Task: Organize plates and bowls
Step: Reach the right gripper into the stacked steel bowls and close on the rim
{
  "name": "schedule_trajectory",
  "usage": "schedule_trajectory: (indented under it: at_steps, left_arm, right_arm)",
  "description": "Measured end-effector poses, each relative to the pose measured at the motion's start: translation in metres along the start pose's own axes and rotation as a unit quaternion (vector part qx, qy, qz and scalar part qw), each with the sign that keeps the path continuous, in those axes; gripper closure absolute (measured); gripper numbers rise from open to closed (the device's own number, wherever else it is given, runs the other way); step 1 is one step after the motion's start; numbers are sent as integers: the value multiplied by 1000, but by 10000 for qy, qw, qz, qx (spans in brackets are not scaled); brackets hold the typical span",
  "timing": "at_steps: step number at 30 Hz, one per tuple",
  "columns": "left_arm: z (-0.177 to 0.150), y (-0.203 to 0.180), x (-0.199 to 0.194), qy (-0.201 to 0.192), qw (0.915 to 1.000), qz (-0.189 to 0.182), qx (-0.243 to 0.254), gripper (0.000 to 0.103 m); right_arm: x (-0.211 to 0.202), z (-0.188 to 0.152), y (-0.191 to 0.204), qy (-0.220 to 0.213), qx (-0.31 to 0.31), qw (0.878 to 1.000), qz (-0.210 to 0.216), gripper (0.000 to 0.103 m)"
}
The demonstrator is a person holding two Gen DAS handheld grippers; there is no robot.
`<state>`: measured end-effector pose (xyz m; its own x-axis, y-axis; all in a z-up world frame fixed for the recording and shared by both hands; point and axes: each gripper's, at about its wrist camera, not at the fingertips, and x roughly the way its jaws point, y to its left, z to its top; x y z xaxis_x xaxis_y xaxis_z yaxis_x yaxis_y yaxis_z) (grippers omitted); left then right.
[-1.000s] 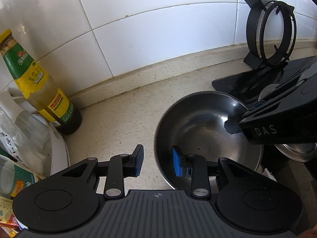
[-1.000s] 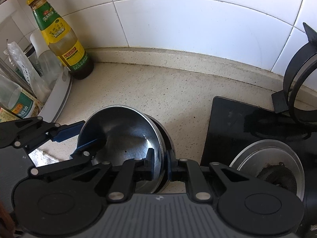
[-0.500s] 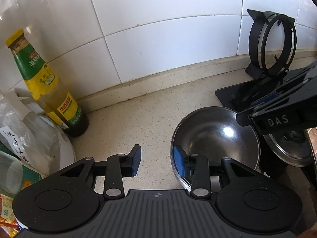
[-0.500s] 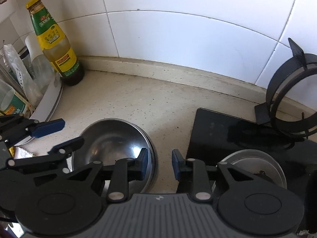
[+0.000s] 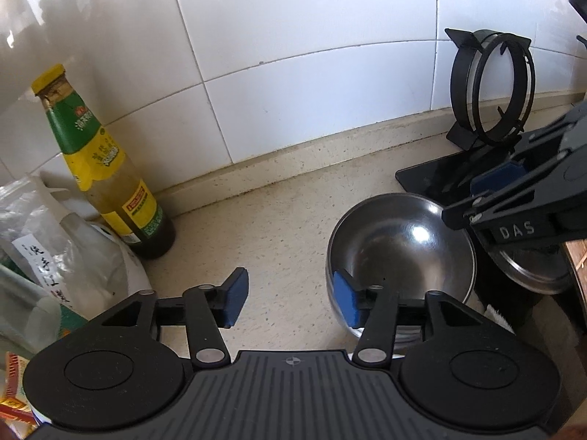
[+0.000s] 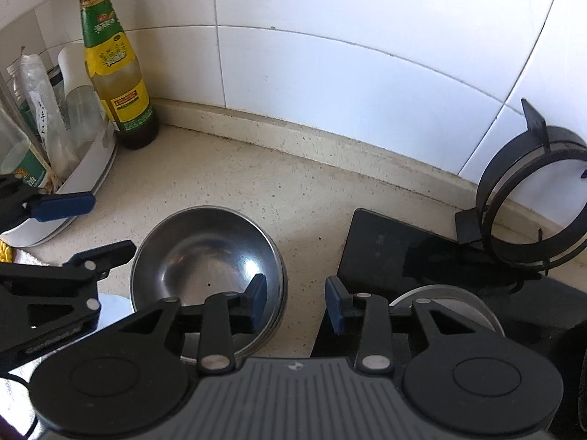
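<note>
White tiles back a speckled bench (image 5: 286, 227), where a steel bowl (image 5: 400, 253) sits nested in another beside the black hob (image 6: 385, 253), likely stacked to save room. Both bowls look empty. Left claw (image 5: 290, 299) and right claw (image 6: 295, 302) flank the rim, jaws opening, pads clear of the steel, nothing gripped. At the bench's left edge, a white tray (image 6: 91, 168) holds bottles and bags, with a sauce bottle (image 5: 106, 168) beside it.

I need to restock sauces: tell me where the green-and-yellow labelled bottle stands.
The sauce bottle stands upright at the left of both views, at the back of the counter against the tiled wall, beside a white tray.
</note>
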<state>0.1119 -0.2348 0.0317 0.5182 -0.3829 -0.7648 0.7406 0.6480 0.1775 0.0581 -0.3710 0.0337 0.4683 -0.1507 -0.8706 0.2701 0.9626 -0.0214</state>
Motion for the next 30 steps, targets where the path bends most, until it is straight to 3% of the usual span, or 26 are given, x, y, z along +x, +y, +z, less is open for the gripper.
schedule_trajectory:
  at_steps: [2,14,30]
  left_arm:
    - [-3,2,-1,-14,10000,-8,27,34]
    - [-19,7,2,95,9994,-136,302,26]
    - [-27,-7,16,287,9961,-552,626,22]
  right_arm:
    - [-3,-1,3,-47,-47,10000,-27,48]
    - [-10,-6,15,-131,-130,9998,-115,43]
    - [-5,-7,21,-103,-68,9998,-132,40]
